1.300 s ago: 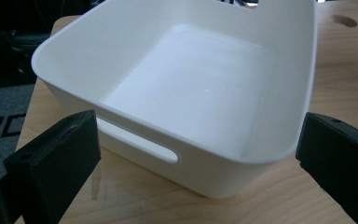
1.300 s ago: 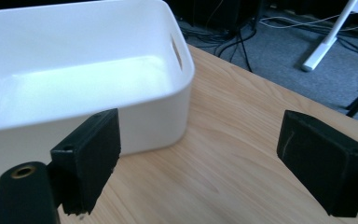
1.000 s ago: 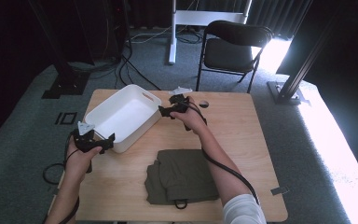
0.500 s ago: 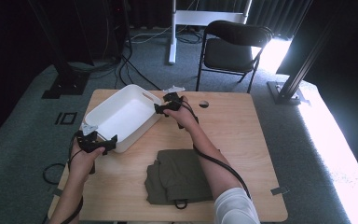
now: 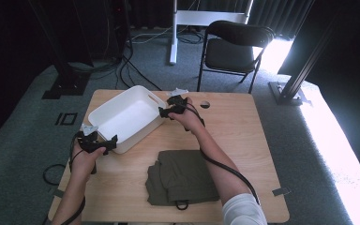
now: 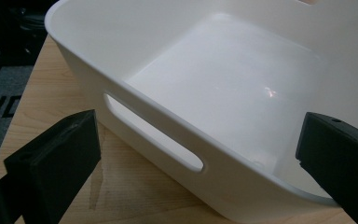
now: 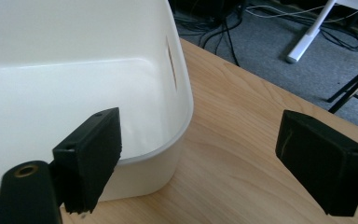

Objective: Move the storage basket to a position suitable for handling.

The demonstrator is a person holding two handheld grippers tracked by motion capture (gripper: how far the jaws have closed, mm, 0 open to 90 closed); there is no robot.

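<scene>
White bin [image 5: 122,117] on wooden table [image 5: 243,140]; left gripper [image 5: 98,143] and right gripper [image 5: 168,110] at opposite corners, jaws spread wide, straddling rim, gripping nothing.

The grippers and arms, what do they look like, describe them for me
Both are black hand-held tools: the left gripper and right gripper each have two blocky black jaws with flat matte pads and a small grey plate on top. A black cable trails along the right forearm. The right arm shows a white short sleeve; the forearms are uncovered.
</scene>
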